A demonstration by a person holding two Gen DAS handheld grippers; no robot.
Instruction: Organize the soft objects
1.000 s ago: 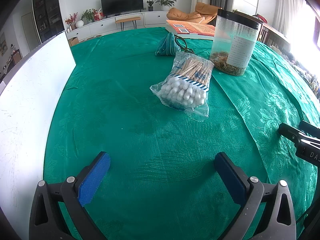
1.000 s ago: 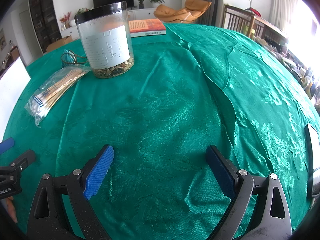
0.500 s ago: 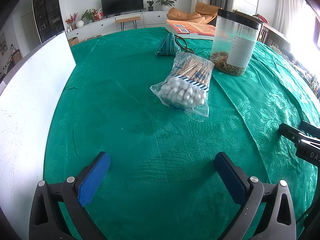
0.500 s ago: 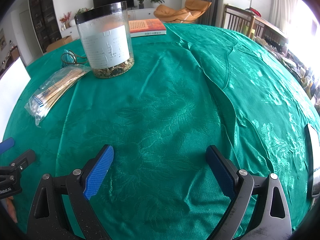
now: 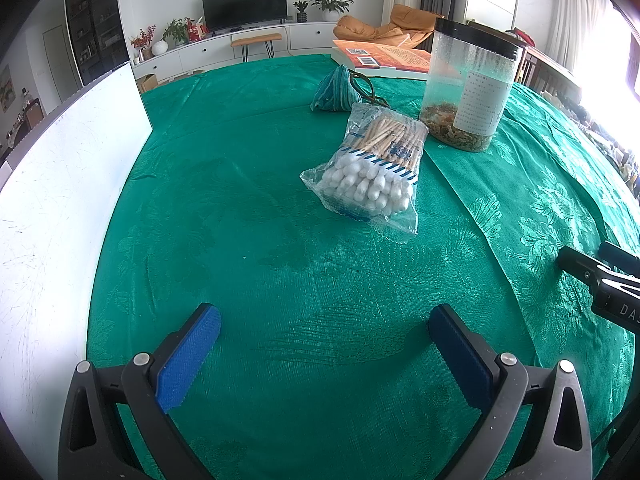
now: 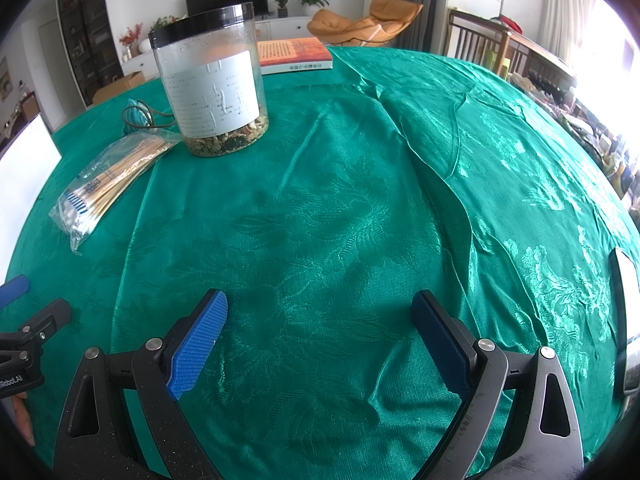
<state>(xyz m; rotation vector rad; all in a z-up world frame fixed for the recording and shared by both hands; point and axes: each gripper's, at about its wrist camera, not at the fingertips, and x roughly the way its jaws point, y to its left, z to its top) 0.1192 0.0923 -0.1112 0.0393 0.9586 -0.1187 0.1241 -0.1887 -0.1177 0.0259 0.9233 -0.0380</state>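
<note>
A clear plastic bag of cotton swabs lies on the green tablecloth, its white tips toward me. Behind it sits a small green woven pouch with a brown cord. My left gripper hovers open over bare cloth, well short of the bag. In the right wrist view the swab bag lies at the far left and the pouch peeks out behind the jar. My right gripper is open over bare cloth, far from both.
A tall clear jar with a black lid holds dried bits, right of the swab bag; the jar also stands at upper left. A white board borders the left. An orange book lies at the far edge. A phone-like object lies at right.
</note>
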